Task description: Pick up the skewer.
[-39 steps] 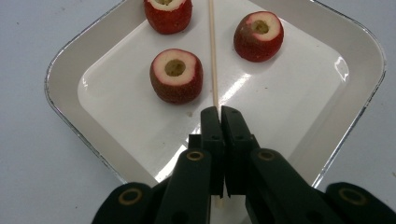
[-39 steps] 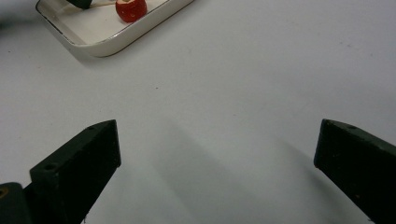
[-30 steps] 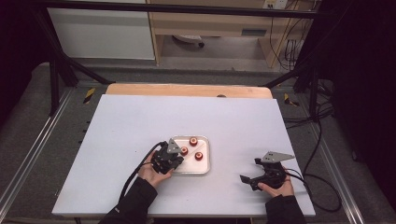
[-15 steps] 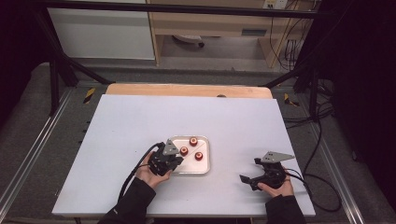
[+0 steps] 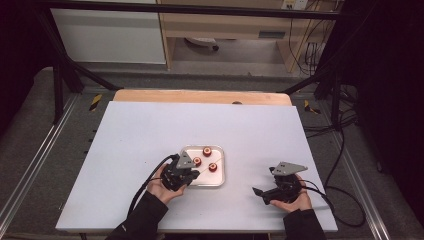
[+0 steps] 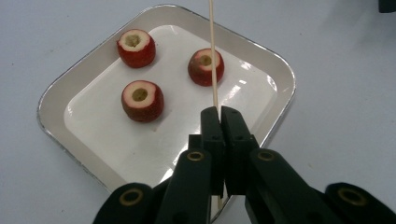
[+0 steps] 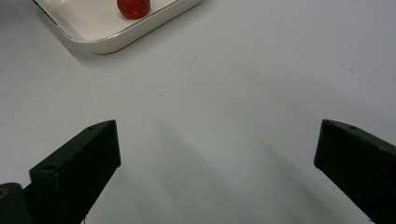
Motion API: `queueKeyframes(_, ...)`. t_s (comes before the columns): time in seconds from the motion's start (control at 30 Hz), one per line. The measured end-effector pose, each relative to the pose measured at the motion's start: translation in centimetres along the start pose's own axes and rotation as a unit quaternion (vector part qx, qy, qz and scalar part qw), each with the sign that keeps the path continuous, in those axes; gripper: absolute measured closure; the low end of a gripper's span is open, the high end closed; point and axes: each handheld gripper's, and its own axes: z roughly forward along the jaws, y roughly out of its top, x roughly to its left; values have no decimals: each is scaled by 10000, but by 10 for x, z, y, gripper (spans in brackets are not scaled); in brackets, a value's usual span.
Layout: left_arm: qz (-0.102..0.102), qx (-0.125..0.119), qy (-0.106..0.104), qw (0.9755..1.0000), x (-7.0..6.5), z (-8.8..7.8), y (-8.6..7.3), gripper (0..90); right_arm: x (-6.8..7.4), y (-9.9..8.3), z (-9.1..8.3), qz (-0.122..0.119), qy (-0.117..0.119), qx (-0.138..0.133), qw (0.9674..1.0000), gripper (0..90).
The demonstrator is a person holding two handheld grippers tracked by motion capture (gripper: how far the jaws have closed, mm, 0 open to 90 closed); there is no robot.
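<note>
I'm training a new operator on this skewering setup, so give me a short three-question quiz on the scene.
1. How many cored red fruits lie in the tray?
2. True or false: the left gripper is shut on the wooden skewer.
3. The right gripper is: A) holding a fruit B) open over the bare table C) inside the tray.

Key: 1. three; 2. true; 3. B
</note>
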Motion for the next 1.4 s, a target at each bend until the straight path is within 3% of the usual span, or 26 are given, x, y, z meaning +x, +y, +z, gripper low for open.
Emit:
queueKeyframes(0.07,63,16,-27,10000,-3,1,3,887,2,2,0,-64,-15,34,10000,15)
queueKeyframes(0.3,355,111,-181,9991,-17,9,18,887,16,16,4,-668,-105,125,9976,40)
queueKeyframes(0.43,450,178,-235,9985,-22,12,23,888,21,19,4,-914,-163,188,9955,50)
queueKeyframes(0.47,474,198,-254,9984,-23,14,25,887,24,21,3,-1079,-191,195,9938,62)
queueKeyframes(0.6,608,267,-297,9974,-29,20,33,887,26,23,2,-1325,-280,237,9905,77)
queueKeyframes(0.77,759,372,-345,9958,-37,27,42,887,33,28,1,-1960,-454,225,9793,134)
queueKeyframes(1.0,1050,497,-448,9922,-50,35,54,887,40,33,5,-2625,-422,266,9636,228)
queueKeyframes(1.1,1140,558,-495,9907,-54,38,57,887,42,35,8,-2978,-410,365,9531,282)
queueKeyframes(1.23,1226,595,-572,9890,-60,42,61,887,44,35,11,-3337,-311,423,9412,388)
queueKeyframes(1.33,1307,608,-636,9875,-64,44,64,887,44,35,13,-3662,-208,547,9287,476)
queueKeyframes(1.4,1340,618,-667,9868,-66,46,66,887,43,34,15,-3821,-180,580,9221,526)
